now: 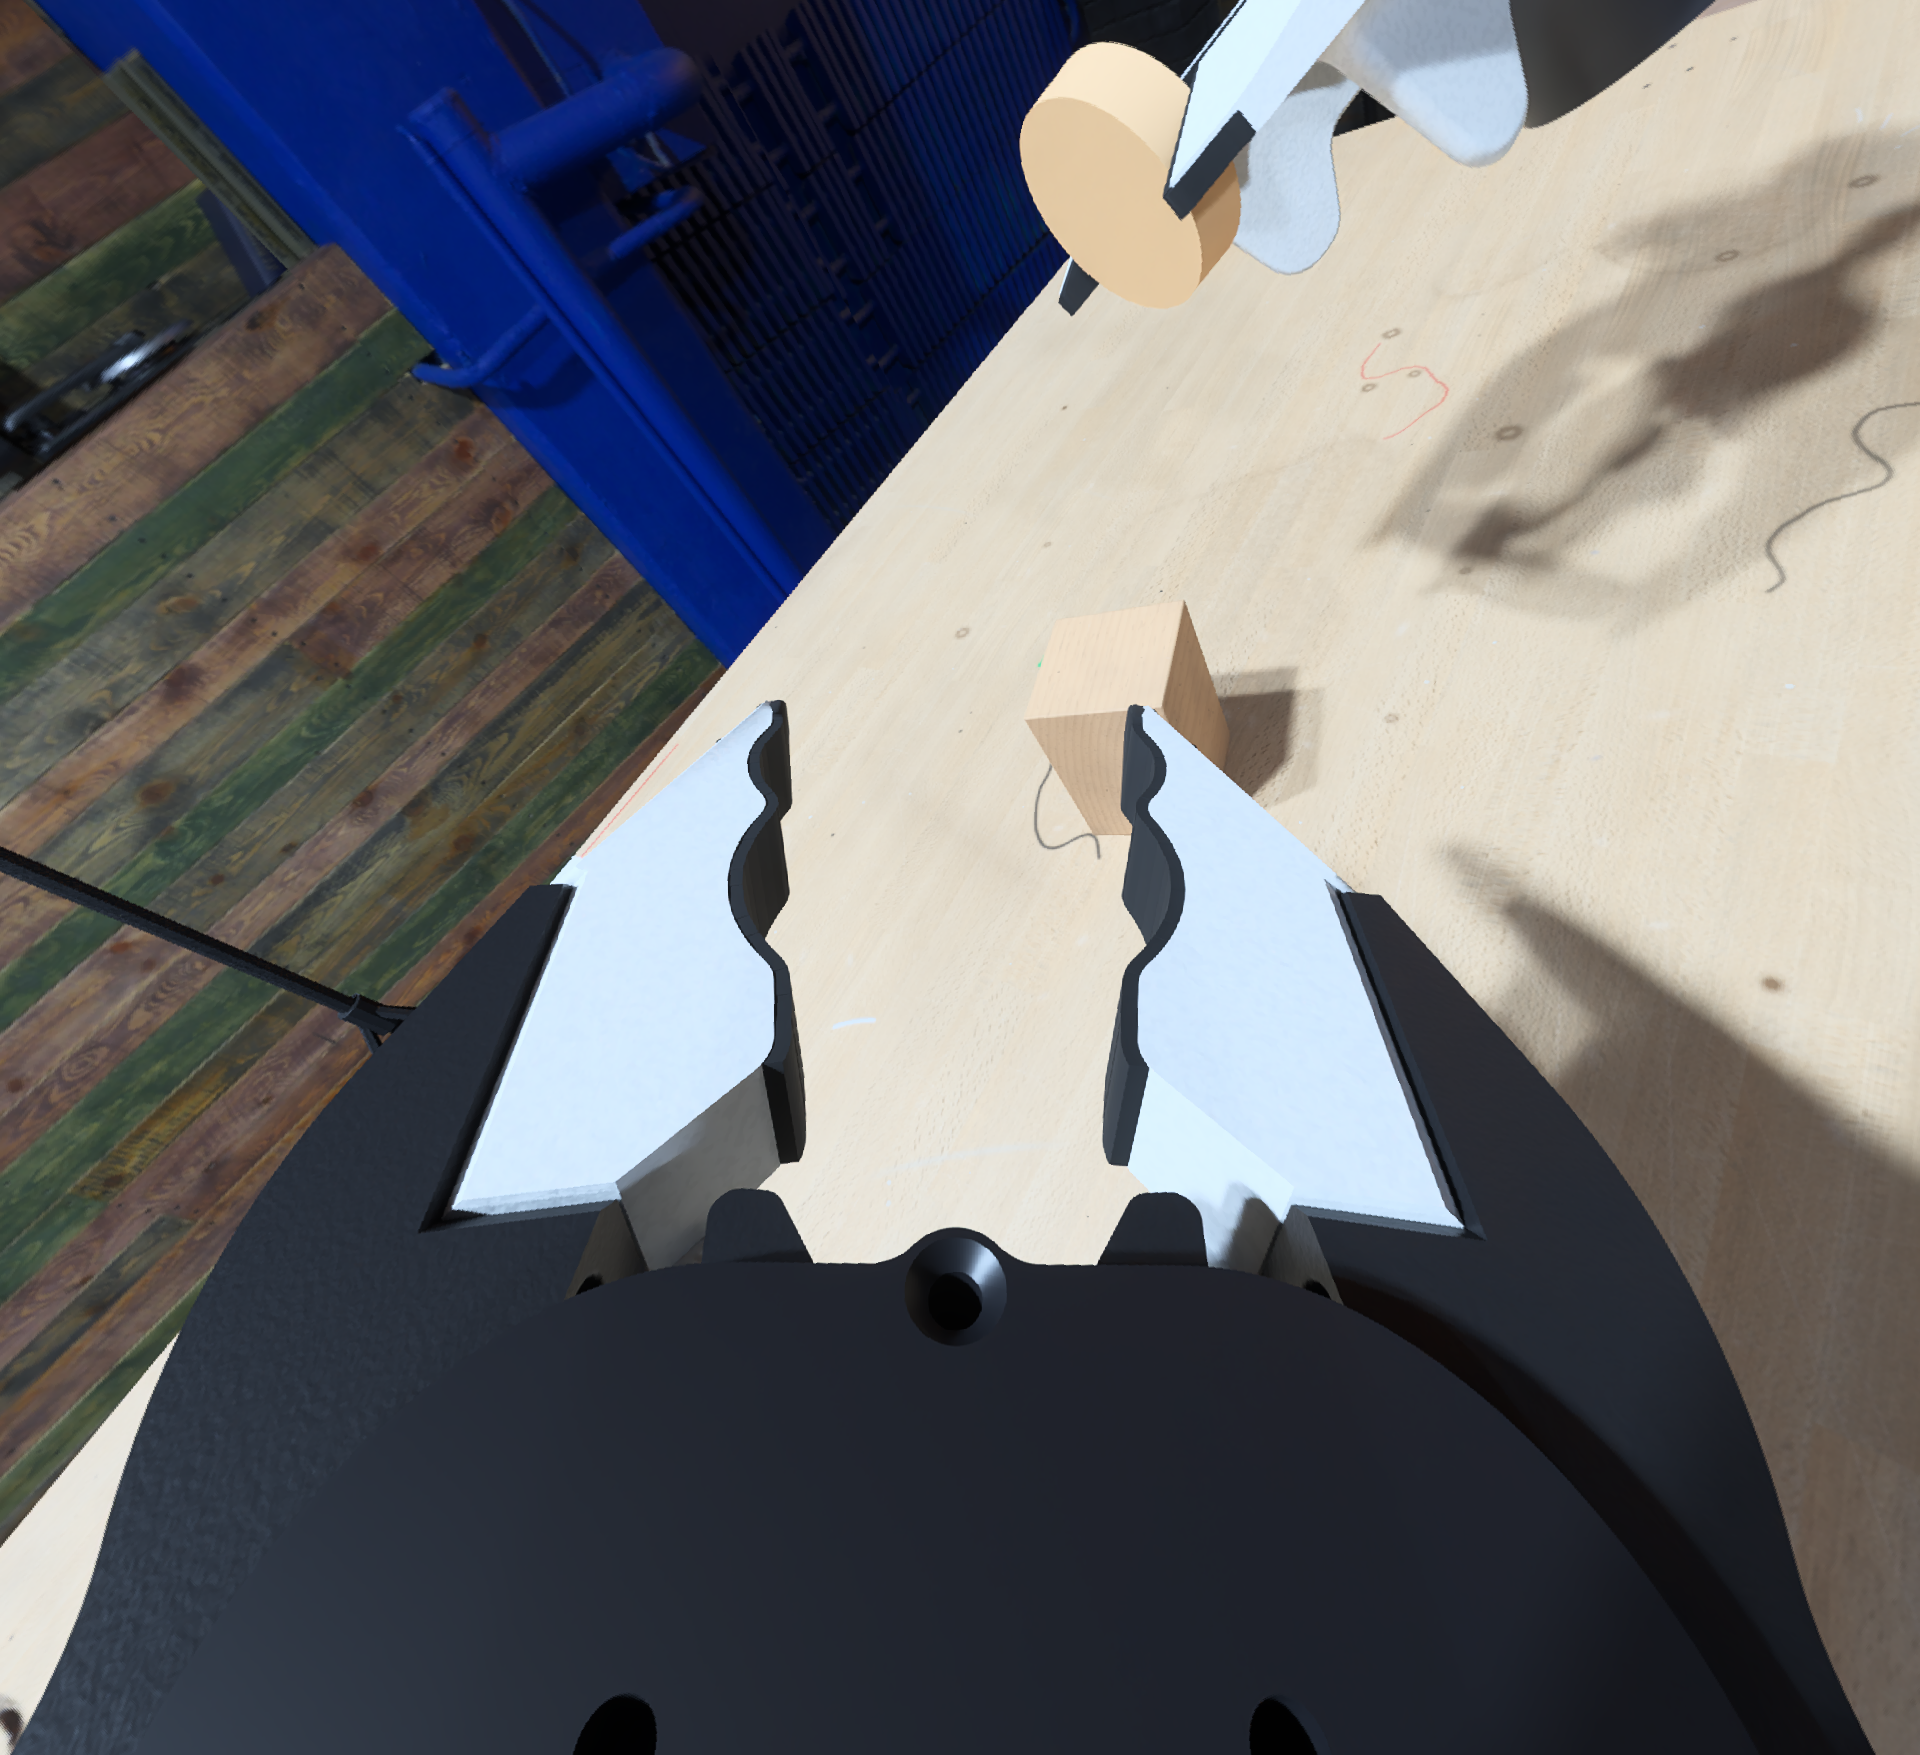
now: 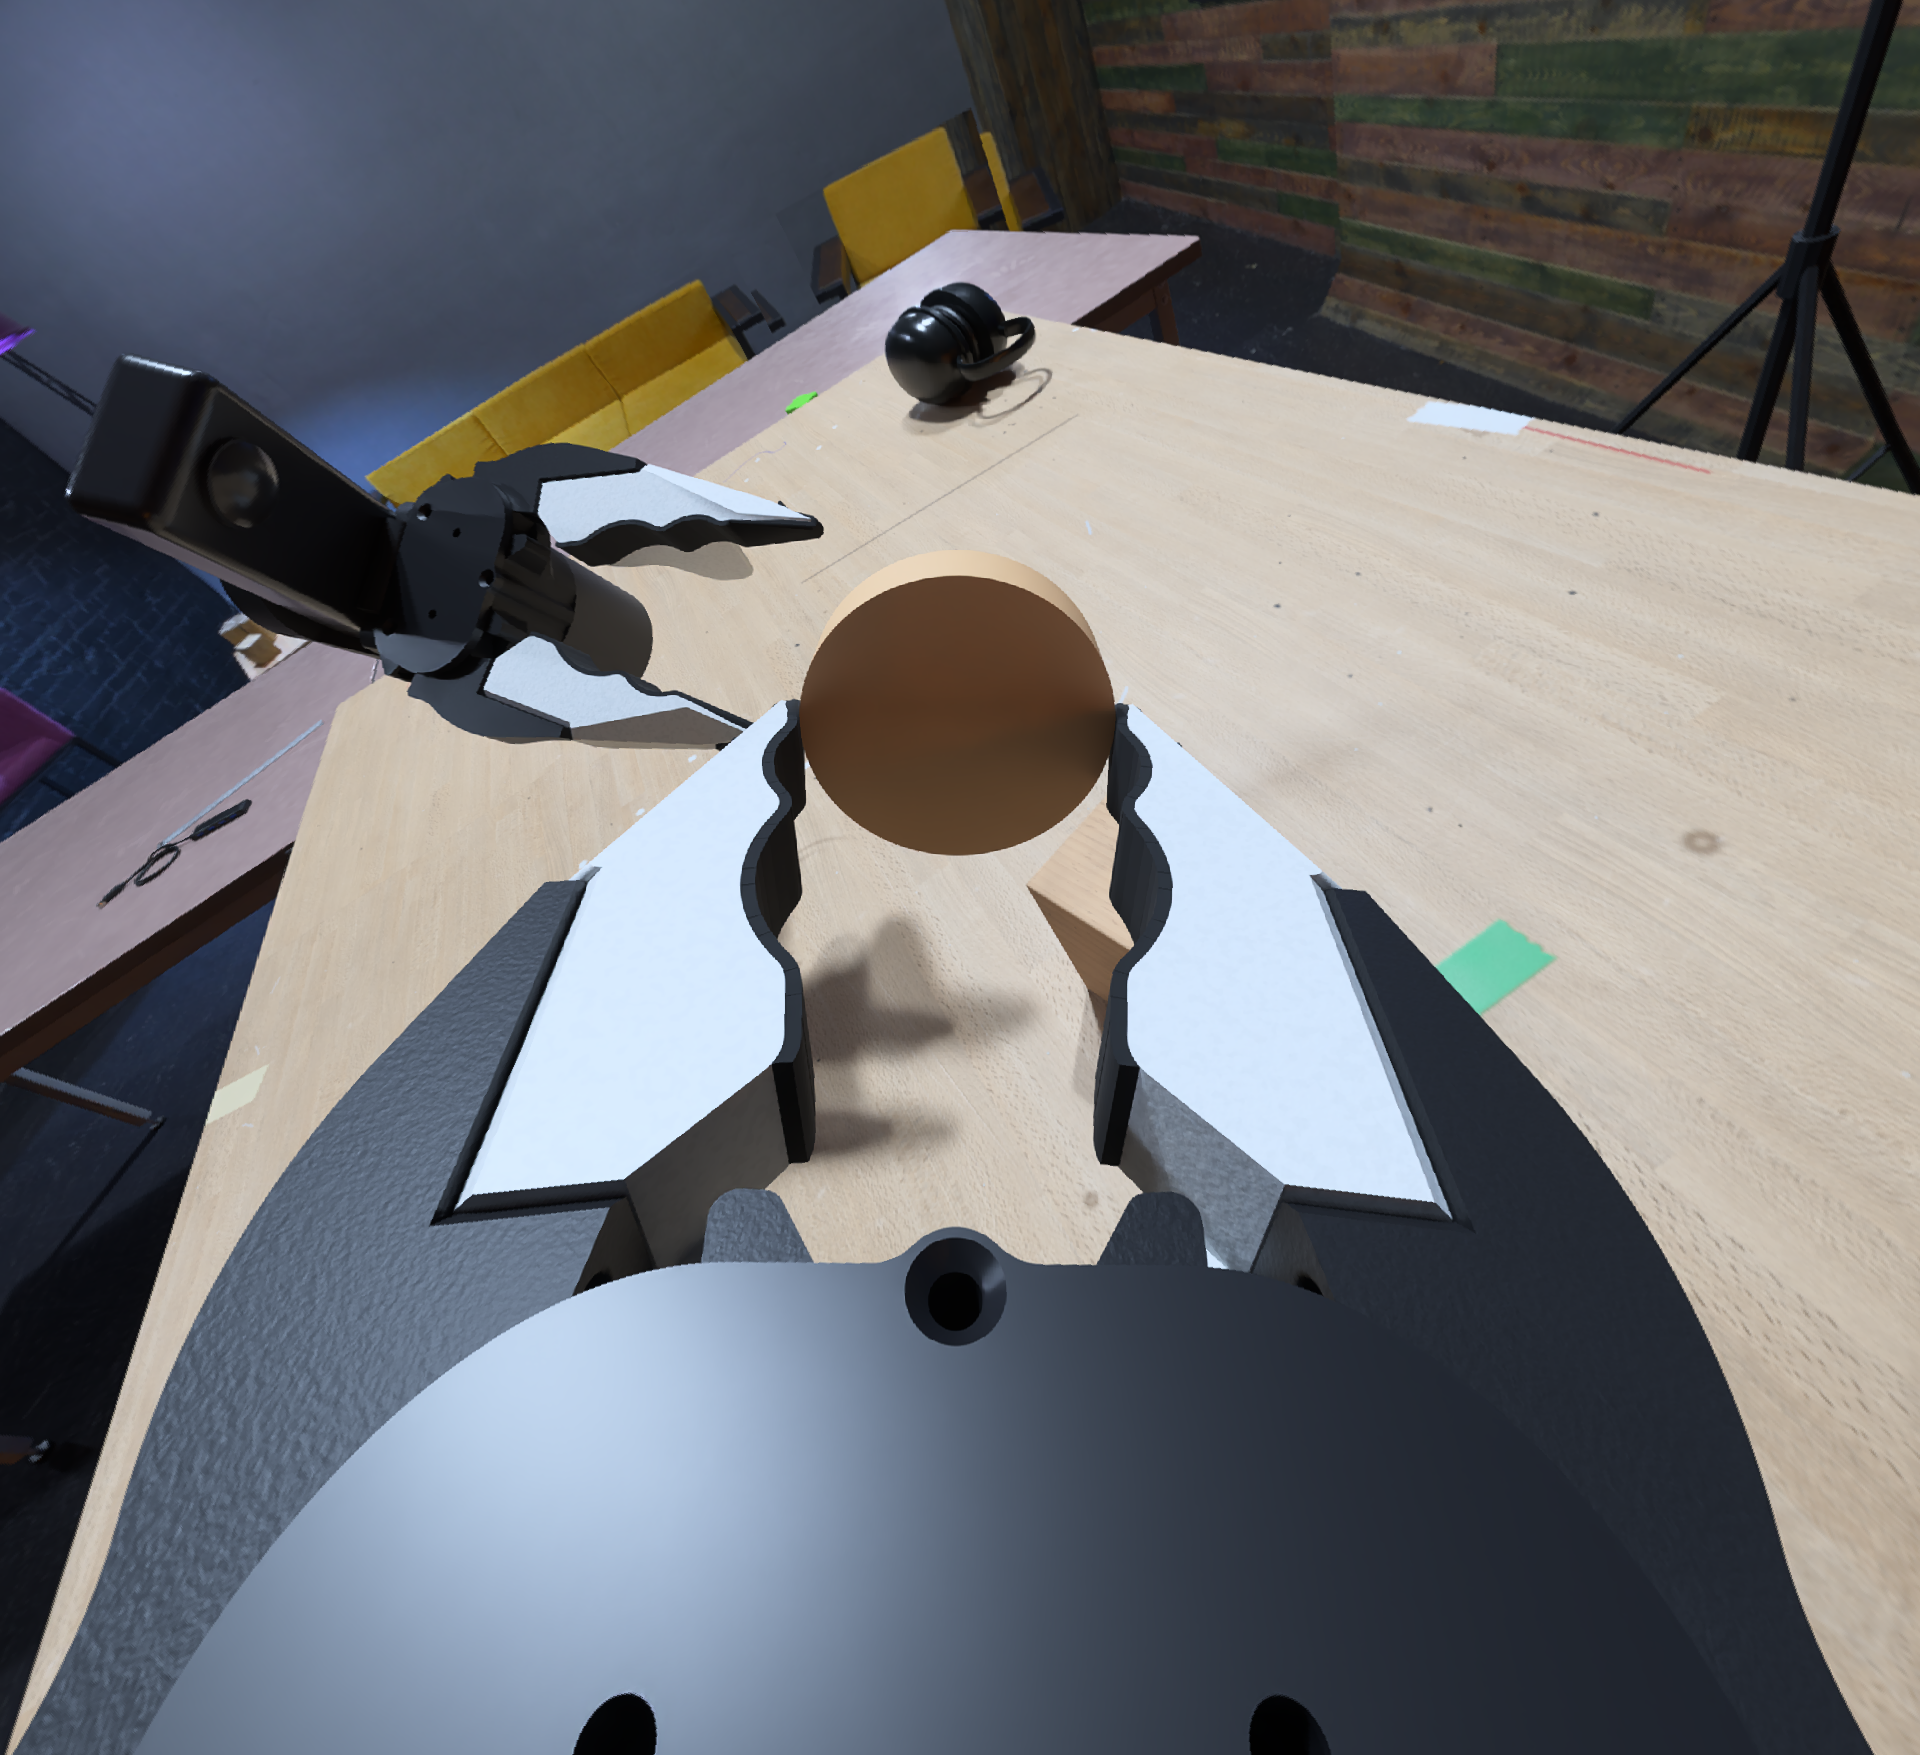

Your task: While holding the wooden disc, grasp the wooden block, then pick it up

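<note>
The worktop (image 1: 1558,874) carries the wooden block (image 1: 1117,703) at frame centre. The left gripper (image 1: 956,718), jaws apart, lines up on it. The right gripper (image 2: 958,713), jaws clamped on the wooden disc (image 2: 956,708), holds it clear, upper centre.

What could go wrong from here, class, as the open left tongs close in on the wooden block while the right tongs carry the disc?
1. The wooden block sits off-centre, behind one finger of the left tongs; closing now might just nudge it.
2. The block lies near the table edge and could be pushed off.
3. The right tongs pinch the wooden disc only at its rim, so a jolt might free it.
</note>
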Motion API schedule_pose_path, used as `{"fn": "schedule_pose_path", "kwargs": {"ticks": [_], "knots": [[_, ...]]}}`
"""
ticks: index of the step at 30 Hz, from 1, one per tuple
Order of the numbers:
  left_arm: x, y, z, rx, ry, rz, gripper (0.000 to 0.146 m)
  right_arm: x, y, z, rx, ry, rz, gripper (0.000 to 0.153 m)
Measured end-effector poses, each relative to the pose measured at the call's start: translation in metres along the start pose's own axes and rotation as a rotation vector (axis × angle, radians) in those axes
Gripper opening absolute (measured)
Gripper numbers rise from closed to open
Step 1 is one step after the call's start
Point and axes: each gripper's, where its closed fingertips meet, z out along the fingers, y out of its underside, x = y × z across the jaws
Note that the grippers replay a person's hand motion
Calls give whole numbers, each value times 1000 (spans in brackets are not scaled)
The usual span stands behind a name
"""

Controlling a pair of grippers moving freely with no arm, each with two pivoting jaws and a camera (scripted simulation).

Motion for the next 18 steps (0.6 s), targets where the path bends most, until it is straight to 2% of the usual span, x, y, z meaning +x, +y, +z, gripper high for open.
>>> {"fn": "schedule_pose_path", "kwargs": {"ticks": [7,12,18], "knots": [[5,6,11,-36,40,-16,64,9,1,-8,-42,24,36,59],[10,8,39,-105,134,-68,61,25,1,-14,-62,49,59,59],[41,47,86,-304,380,-210,65,48,7,-23,-94,107,73,59]]}}
